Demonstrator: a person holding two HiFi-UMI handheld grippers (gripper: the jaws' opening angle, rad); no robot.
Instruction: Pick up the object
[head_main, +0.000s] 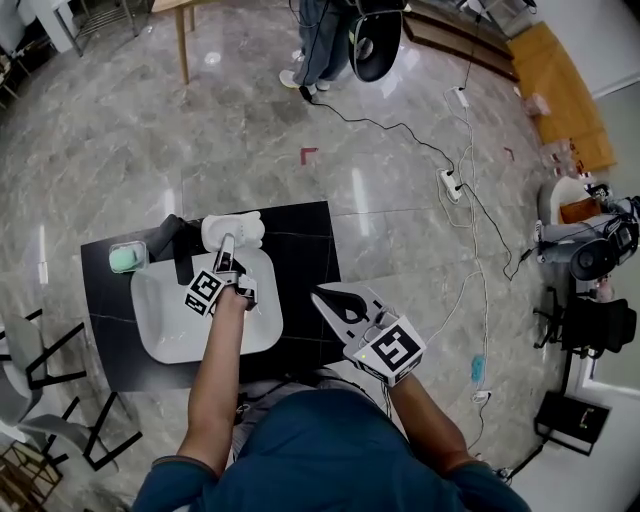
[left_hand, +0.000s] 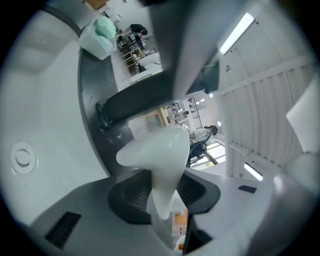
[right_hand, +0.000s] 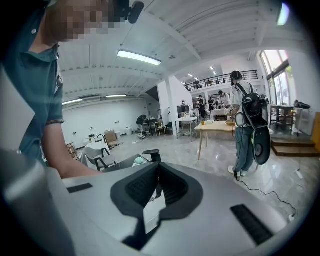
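Observation:
A white tooth-shaped object lies at the far rim of a white basin on the black table. My left gripper reaches over the basin to it. In the left gripper view the object fills the middle and its narrow lower part sits between the dark pads, which press on it. The basin's drain shows at the left. My right gripper hovers over the table's near right corner, jaws shut with nothing in them; its pads meet at the tips.
A clear box with a green thing and a black block stand at the table's left back. A person stands on the marble floor beyond. Cables and a power strip lie to the right, chairs to the left.

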